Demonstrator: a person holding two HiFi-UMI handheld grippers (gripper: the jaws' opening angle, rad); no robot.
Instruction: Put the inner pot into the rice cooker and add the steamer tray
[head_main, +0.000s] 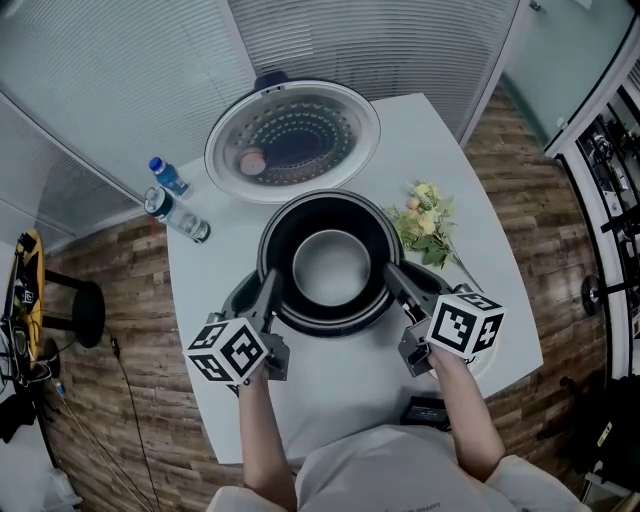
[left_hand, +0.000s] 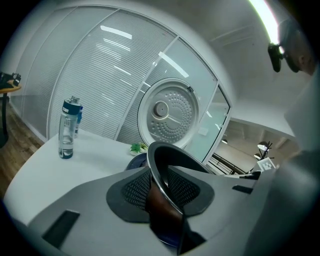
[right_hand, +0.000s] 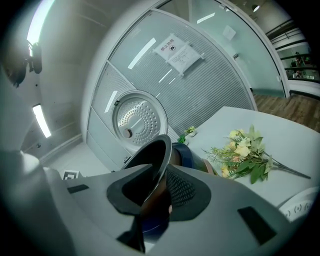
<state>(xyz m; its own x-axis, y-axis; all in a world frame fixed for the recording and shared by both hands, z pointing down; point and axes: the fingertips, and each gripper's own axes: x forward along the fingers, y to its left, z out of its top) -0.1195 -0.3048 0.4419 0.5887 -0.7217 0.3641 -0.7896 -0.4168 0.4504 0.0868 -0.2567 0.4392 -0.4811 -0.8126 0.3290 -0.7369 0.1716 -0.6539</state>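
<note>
The black inner pot (head_main: 330, 262) with a silvery floor sits in the opening of the dark blue rice cooker (right_hand: 184, 154) at the table's middle. The cooker's round lid (head_main: 293, 140) stands open behind it, showing its perforated metal inside. My left gripper (head_main: 266, 292) is shut on the pot's left rim (left_hand: 172, 156), and my right gripper (head_main: 396, 277) is shut on the right rim (right_hand: 156, 152). In both gripper views the thin rim runs between the meshed pads. A white round slotted thing (right_hand: 300, 205), perhaps the steamer tray, lies at the table's right front, mostly hidden.
Two water bottles (head_main: 170, 177) (head_main: 178, 217) lie at the table's left edge. A bunch of yellow flowers (head_main: 428, 225) lies right of the cooker. A small black object (head_main: 425, 410) sits at the near edge. A black stool (head_main: 85, 310) stands on the wooden floor at left.
</note>
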